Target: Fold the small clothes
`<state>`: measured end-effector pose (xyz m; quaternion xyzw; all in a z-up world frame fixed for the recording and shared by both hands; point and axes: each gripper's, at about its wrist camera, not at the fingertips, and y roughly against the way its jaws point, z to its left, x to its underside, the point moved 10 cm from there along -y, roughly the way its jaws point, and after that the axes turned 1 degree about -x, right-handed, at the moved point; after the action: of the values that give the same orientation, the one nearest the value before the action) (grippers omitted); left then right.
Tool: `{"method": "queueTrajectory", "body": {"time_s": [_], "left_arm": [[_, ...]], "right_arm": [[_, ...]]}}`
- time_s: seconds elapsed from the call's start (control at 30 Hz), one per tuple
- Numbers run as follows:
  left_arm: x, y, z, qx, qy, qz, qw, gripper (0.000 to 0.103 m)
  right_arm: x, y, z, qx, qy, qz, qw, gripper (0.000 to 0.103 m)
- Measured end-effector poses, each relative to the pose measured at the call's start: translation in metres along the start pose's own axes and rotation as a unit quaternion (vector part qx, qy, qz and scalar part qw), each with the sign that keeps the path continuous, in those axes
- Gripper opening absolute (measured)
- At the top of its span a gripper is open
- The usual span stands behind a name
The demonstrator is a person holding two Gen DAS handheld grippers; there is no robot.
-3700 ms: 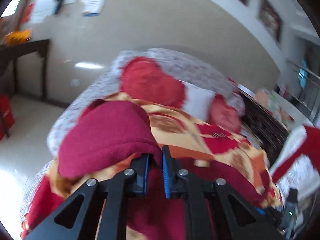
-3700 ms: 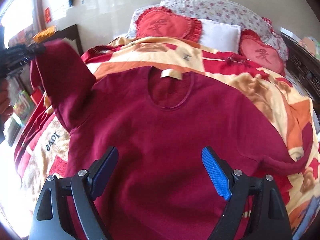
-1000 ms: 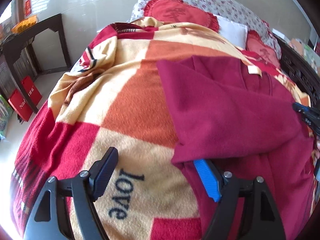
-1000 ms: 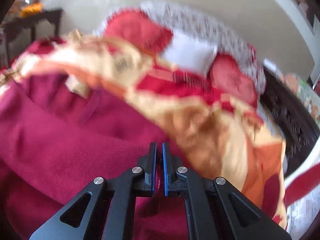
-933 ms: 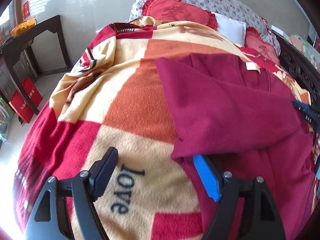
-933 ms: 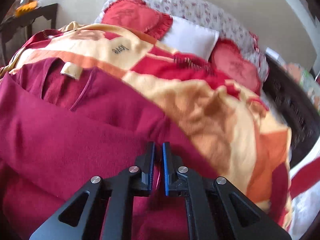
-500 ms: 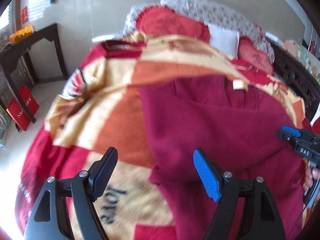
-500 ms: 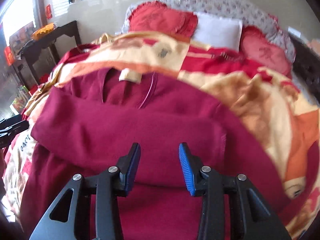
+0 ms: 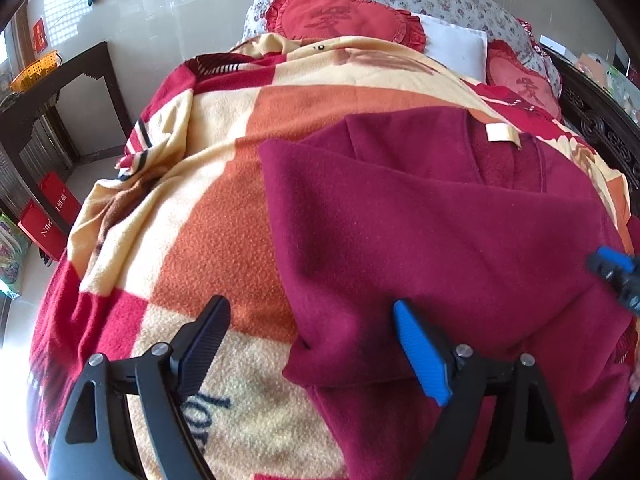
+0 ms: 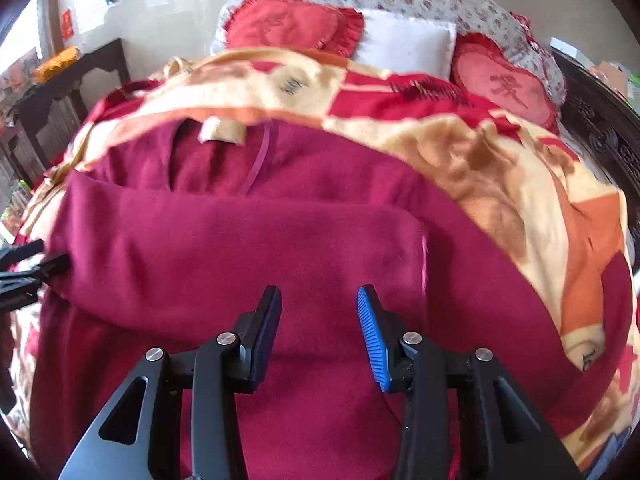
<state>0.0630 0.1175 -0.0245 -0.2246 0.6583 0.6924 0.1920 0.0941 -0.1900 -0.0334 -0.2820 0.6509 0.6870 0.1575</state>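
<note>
Both sleeves now lie folded across the chest of the maroon sweater (image 10: 248,248), and that is the change: a second ago the right claw (image 10: 318,324) was pinched shut on sleeve fabric, and half a second ago it had begun to part; now its jaws stand moderately spread and hold nothing, hovering just above the folded sleeve band directly ahead of them. The left claw (image 9: 310,344), which let go earlier, stays wide open with empty jaws straddling the sweater's left edge, its blue finger over the maroon cloth and its black finger over the fleece blanket (image 9: 192,208) (the one with "love" printed beside that finger). The sweater lies flat on the blanket-covered bed, collar and cream neck label (image 9: 502,134) beyond both claws, toward the heart-shaped cushions (image 9: 344,16). I judge the sleeve stage done, so the body fold probably comes next, likely from the hem, which lies below both views.
</note>
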Motion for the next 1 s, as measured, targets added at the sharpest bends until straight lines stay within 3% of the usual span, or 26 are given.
{"method": "queueTrajectory", "body": {"time_s": [0.03,0.17,0.27,0.47,0.63,0.83,1.0], "left_arm": [[0.000,0.002,-0.001,0.000,-0.001,-0.001,1.0000,0.087],[0.000,0.015,-0.007,0.004,-0.004,-0.005,1.0000,0.087],[0.000,0.022,-0.012,0.009,-0.004,-0.008,0.9999,0.087],[0.005,0.031,-0.031,0.024,-0.007,-0.008,0.9997,0.087],[0.007,0.033,-0.051,0.042,-0.008,-0.004,0.9991,0.087],[0.003,0.033,-0.073,0.052,-0.019,-0.007,0.9984,0.087],[0.006,0.029,-0.082,0.052,-0.033,0.001,0.9981,0.087]], "right_arm": [[0.008,-0.009,-0.001,0.005,0.000,0.017,1.000,0.021],[0.012,-0.007,0.001,0.016,0.011,0.011,1.000,0.021],[0.012,0.008,0.006,-0.017,-0.018,0.006,1.000,0.021],[0.033,-0.003,0.003,-0.004,-0.014,0.029,0.999,0.021],[0.030,0.029,-0.009,-0.032,-0.049,0.004,0.998,0.021],[0.023,0.069,-0.091,0.045,-0.080,-0.023,0.995,0.023],[0.011,0.082,-0.192,0.142,-0.161,-0.027,0.976,0.032]]}}
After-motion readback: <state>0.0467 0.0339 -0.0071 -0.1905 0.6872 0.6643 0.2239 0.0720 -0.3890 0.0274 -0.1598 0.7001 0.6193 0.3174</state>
